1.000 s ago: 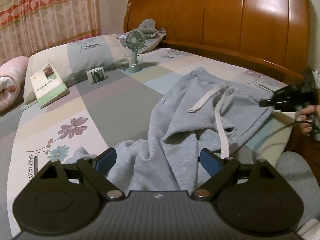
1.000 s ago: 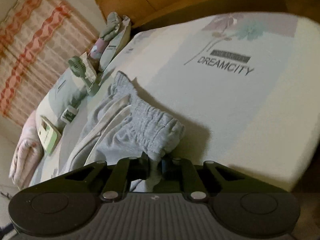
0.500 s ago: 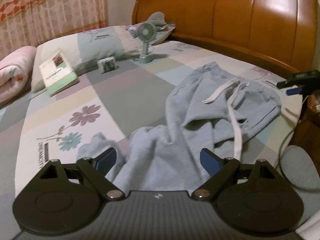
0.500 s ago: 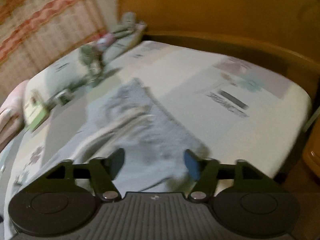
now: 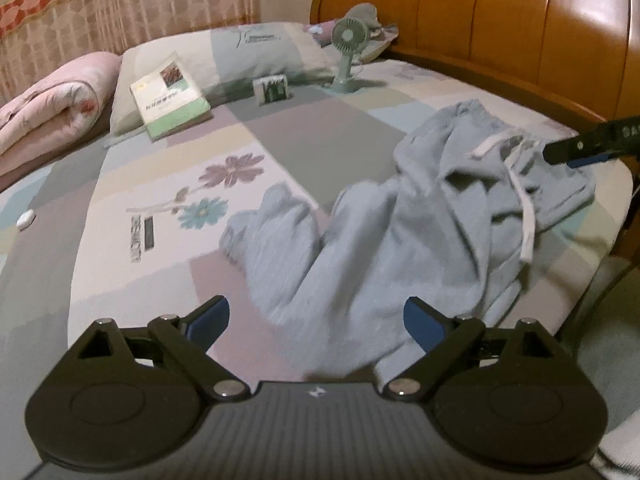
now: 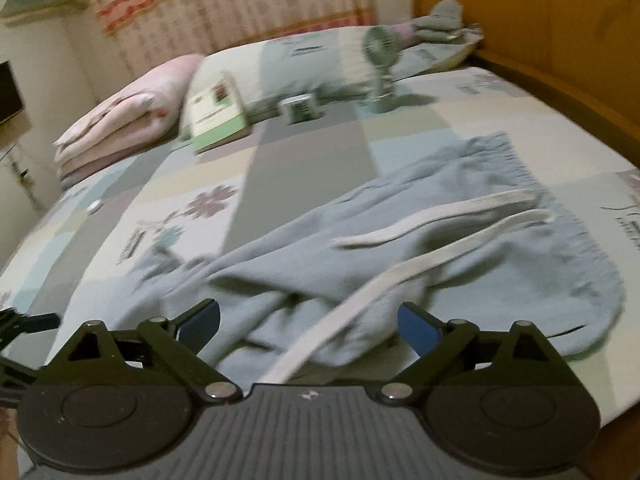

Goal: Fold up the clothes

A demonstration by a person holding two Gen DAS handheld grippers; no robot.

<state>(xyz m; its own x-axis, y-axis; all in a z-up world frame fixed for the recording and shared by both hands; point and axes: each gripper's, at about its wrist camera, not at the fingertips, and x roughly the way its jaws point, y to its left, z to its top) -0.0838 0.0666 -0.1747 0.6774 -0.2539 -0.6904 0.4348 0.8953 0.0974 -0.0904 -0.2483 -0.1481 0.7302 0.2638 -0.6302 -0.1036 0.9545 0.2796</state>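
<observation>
Here both tools gape empty — right tool (image 6: 308, 326) opening — above grey sweatpants (image 5: 400, 240)

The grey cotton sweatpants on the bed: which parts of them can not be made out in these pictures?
- Grey cotton sweatpants: near end hidden behind the left gripper body in the left wrist view.
- White drawstring: lower end hidden behind the right gripper, whose jaws are opening; motion blur hides the fabric detail.
</observation>
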